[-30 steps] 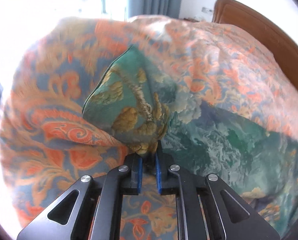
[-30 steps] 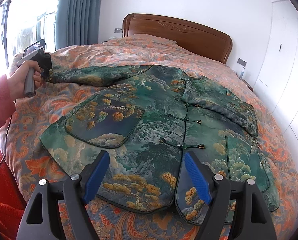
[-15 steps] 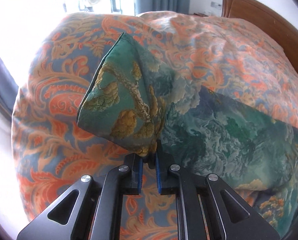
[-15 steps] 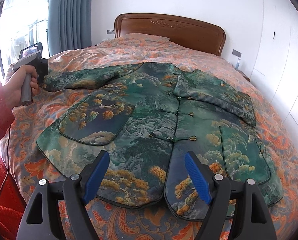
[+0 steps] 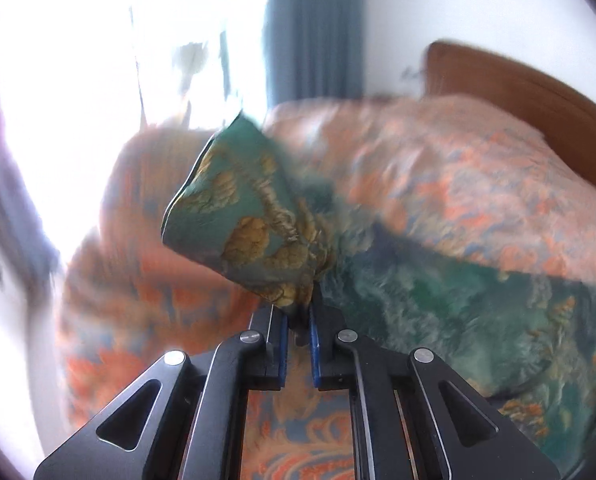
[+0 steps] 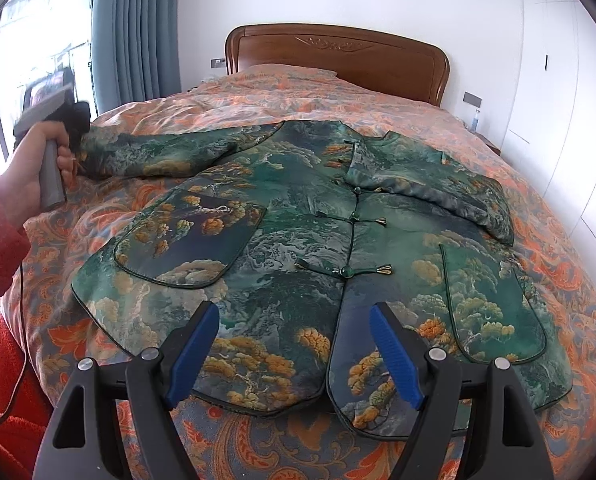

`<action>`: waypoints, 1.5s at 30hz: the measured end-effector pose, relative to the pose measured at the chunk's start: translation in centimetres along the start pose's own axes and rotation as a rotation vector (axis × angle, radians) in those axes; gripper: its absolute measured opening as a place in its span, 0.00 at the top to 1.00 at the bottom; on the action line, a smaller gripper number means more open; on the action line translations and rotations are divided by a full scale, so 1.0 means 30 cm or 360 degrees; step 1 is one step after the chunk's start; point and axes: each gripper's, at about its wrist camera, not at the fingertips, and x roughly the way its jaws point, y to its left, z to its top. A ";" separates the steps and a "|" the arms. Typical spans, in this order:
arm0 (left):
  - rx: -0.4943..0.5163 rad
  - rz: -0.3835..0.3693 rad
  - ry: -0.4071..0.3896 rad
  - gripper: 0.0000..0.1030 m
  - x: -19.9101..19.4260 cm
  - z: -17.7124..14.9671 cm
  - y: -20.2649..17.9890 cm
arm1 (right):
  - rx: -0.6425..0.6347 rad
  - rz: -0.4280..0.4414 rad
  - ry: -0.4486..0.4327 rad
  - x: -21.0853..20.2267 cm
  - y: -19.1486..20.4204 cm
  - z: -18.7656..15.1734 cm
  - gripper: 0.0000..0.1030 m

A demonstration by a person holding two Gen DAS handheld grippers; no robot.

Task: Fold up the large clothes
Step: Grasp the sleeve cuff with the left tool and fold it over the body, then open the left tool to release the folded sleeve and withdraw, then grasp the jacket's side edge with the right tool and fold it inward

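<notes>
A bed with an orange paisley bedspread (image 5: pixel 477 184) fills the left wrist view, heavily blurred; the window glare washes out the upper left. The left gripper (image 5: pixel 298 320) is clamped on the cuff of one sleeve (image 5: pixel 250 216) of the green brocade jacket, now lifted higher against the window than a second ago. In the right wrist view the jacket (image 6: pixel 298 240) lies flat, front up, on the bedspread before a wooden headboard (image 6: pixel 337 56), its three knot fastenings closed and two patch pockets showing; the other sleeve is folded across the chest. The right gripper (image 6: pixel 294 348) hovers over the hem, jaws wide apart, holding nothing. At far left a hand (image 6: pixel 38 160) in a red sleeve holds the blurred left gripper.
</notes>
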 end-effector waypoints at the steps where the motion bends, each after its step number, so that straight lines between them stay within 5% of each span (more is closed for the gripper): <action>1: 0.0132 0.0009 -0.0143 0.94 -0.061 -0.007 -0.056 | 0.0008 0.0000 0.0001 0.001 -0.002 0.000 0.23; 6: 0.0855 -0.0157 -0.0550 0.93 -0.266 -0.172 -0.348 | 0.0063 -0.0005 -0.0008 -0.005 -0.027 0.003 0.23; 9: 0.1283 -0.0311 -0.0521 0.91 -0.292 -0.339 -0.494 | 0.0084 -0.0022 -0.0028 -0.018 -0.046 0.005 0.23; 11: 0.1539 -0.0392 -0.0454 0.80 -0.281 -0.451 -0.565 | 0.0103 -0.0034 -0.0035 -0.025 -0.060 0.005 0.23; 13: 0.1748 -0.0486 -0.0363 0.54 -0.273 -0.557 -0.612 | 0.0124 -0.0046 -0.0034 -0.029 -0.076 0.005 0.23; 16: 0.1898 -0.0549 -0.0365 0.50 -0.281 -0.662 -0.611 | 0.0150 -0.0062 -0.0035 -0.036 -0.100 0.009 0.23; 18: 0.1836 -0.0583 -0.0353 0.37 -0.297 -0.648 -0.569 | 0.0158 -0.0078 -0.0046 -0.043 -0.119 0.015 0.23; 21: 0.1571 -0.0754 -0.0144 0.17 -0.307 -0.541 -0.451 | 0.0182 -0.0064 -0.0051 -0.033 -0.166 0.050 0.23; 24: 0.1309 -0.0815 -0.0009 0.17 -0.286 -0.470 -0.303 | 0.0263 0.0054 -0.0024 0.014 -0.217 0.130 0.23; 27: 0.1012 -0.0770 0.0096 0.17 -0.247 -0.413 -0.141 | 0.0457 0.0325 0.0070 0.125 -0.266 0.245 0.23; 29: 0.0848 -0.0747 0.0157 0.17 -0.225 -0.415 -0.038 | 0.0643 0.0567 0.0215 0.269 -0.278 0.329 0.23; 33: 0.0539 -0.0741 0.0250 0.16 -0.174 -0.408 0.104 | 0.0847 0.0839 0.0475 0.556 -0.203 0.411 0.23; 38: 0.0439 -0.0716 0.0295 0.16 -0.123 -0.437 0.168 | 0.0925 0.0901 0.0642 0.829 -0.088 0.447 0.23; 41: 0.0428 -0.0701 0.0325 0.16 -0.092 -0.462 0.197 | 0.0948 0.0864 0.0609 0.895 -0.050 0.459 0.24; 43: 0.0418 -0.0690 0.0349 0.16 -0.082 -0.482 0.218 | 0.0891 0.0886 0.0605 0.935 0.002 0.480 0.49; 44: 0.0416 -0.0685 0.0358 0.16 -0.081 -0.487 0.224 | 0.0854 0.0857 0.0637 0.950 0.018 0.491 0.75; 45: 0.0413 -0.0679 0.0362 0.16 -0.081 -0.491 0.230 | 0.0824 0.0832 0.0646 0.954 0.026 0.512 0.85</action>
